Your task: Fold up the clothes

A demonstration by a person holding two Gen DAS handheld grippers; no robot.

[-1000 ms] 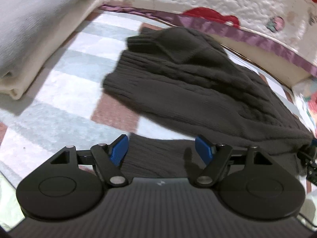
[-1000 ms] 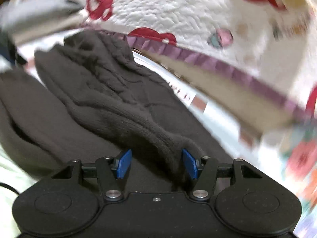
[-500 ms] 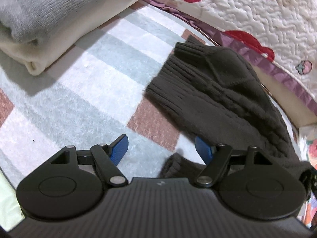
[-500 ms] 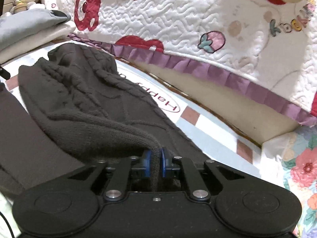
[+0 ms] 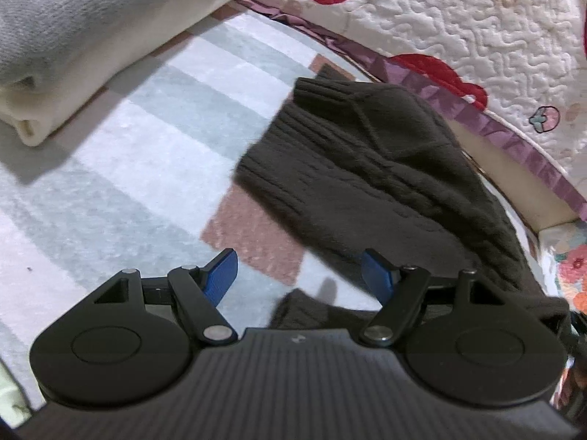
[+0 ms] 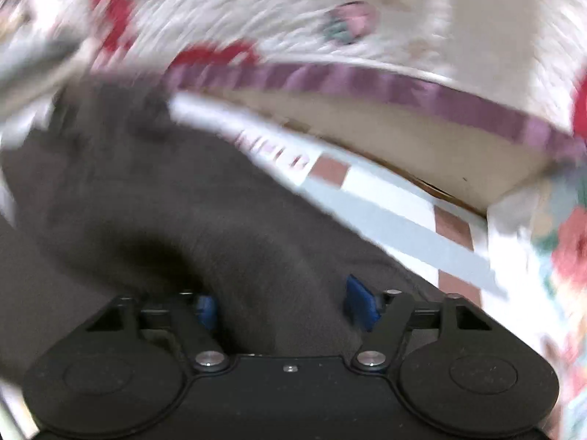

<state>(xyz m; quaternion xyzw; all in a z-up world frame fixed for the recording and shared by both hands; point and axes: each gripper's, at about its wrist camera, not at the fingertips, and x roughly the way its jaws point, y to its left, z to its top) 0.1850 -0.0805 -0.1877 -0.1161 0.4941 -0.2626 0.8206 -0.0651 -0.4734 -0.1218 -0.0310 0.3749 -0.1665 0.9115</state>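
A dark brown cable-knit sweater (image 5: pixel 367 168) lies on the checked mat (image 5: pixel 146 168), its ribbed hem toward the folded stack. My left gripper (image 5: pixel 299 275) is open just above the mat, the sweater ahead and to its right. A small end of the knit (image 5: pixel 304 308) pokes out under the gripper body. The right wrist view is motion-blurred. There the sweater (image 6: pixel 165 198) fills the left and middle, and my right gripper (image 6: pixel 282 306) is open with a ridge of the knit lying between its blue pads.
A folded stack, a grey garment (image 5: pixel 66 11) on a cream one (image 5: pixel 55 110), sits at the mat's far left. A quilted cover (image 5: pixel 477 25) with red shapes and a purple frill (image 5: pixel 495 128) borders the mat behind the sweater. Floral fabric (image 6: pixel 565 249) lies to the right.
The right gripper was shut on a sweater fold half a second ago and has now opened while moving. The left gripper stayed open and drew left, off the sweater.
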